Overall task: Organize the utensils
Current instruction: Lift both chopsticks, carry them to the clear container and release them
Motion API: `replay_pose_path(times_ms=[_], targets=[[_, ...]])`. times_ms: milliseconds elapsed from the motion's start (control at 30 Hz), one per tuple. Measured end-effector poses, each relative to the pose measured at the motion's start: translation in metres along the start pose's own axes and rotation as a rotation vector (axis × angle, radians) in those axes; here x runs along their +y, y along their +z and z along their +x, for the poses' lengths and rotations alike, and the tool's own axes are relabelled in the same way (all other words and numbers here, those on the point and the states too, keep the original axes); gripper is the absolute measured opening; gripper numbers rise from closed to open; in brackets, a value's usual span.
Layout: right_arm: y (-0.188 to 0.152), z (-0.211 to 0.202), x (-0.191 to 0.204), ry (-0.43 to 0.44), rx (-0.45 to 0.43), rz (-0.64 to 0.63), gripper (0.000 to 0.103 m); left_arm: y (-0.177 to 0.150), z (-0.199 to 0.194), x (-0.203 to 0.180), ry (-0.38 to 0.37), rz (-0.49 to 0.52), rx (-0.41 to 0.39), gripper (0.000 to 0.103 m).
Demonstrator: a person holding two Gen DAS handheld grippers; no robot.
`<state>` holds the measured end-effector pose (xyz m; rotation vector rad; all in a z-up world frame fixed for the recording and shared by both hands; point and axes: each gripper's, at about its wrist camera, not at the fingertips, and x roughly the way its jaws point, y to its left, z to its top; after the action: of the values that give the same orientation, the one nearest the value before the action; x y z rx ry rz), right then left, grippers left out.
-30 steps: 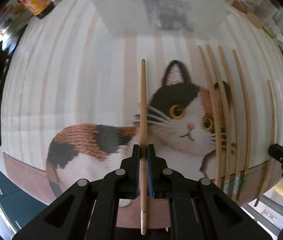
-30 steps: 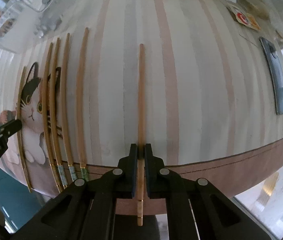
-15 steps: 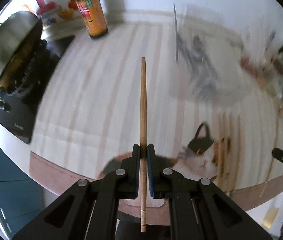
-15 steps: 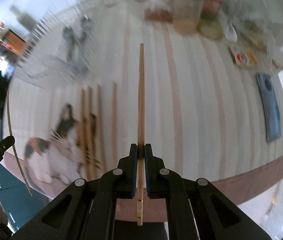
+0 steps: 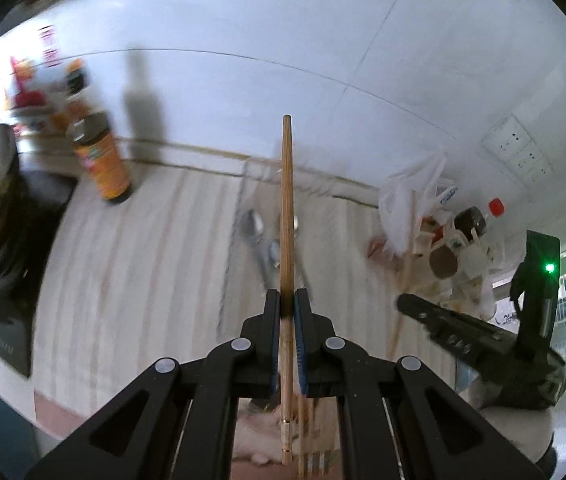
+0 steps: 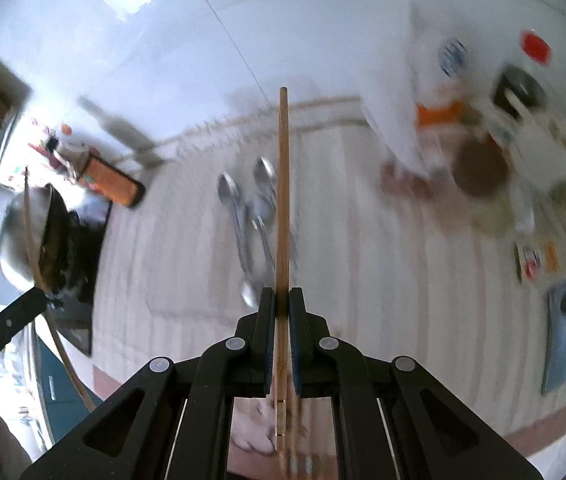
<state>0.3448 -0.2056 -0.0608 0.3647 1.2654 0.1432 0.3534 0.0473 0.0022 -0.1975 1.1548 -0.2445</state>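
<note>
Between the closed jaws of the left gripper (image 5: 287, 310), a slim tan wooden chopstick (image 5: 287, 216) with a ringed butt end, clamped low on its shaft, tip pointing forward above the surface (image 5: 143, 272). Same hold in the right gripper (image 6: 281, 306): a second chopstick (image 6: 282, 200) pinched between shut jaws, raised over the striped cloth. Farther ahead, blurred metal spoons (image 6: 243, 216) lying together on the cloth; whether inside a container, cannot tell. Orange-labelled bottle (image 5: 101, 160) upright at far left.

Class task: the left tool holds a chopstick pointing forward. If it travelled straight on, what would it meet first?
Probably the metal spoons lying ahead of the left tool and its chopstick; blur leaves depth uncertain.
</note>
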Motion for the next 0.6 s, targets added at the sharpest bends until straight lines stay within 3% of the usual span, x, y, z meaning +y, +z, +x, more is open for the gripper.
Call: replay_pose_path(times_ms=[133,367,533,600], targets=[[0.038,0.021,0.012,0.002,0.014,0.011,0.007,0.040,0.056,-0.001,-0.014,-0.021,0.112,0.005],[0.073,0.081,0.019,-0.020,0.082,0.034,0.007,0.063,0.125,0.012,0.045,-0.038,0.250,0.006],[0.076,0.098,0.024,-0.041,0.117,0.016,0.011,0.058,0.116,0.010,0.124,-0.003,0.214,0.009],[0.074,0.092,0.025,-0.052,0.101,0.006,0.020,0.055,0.108,0.013,0.153,-0.006,0.180,0.020]])
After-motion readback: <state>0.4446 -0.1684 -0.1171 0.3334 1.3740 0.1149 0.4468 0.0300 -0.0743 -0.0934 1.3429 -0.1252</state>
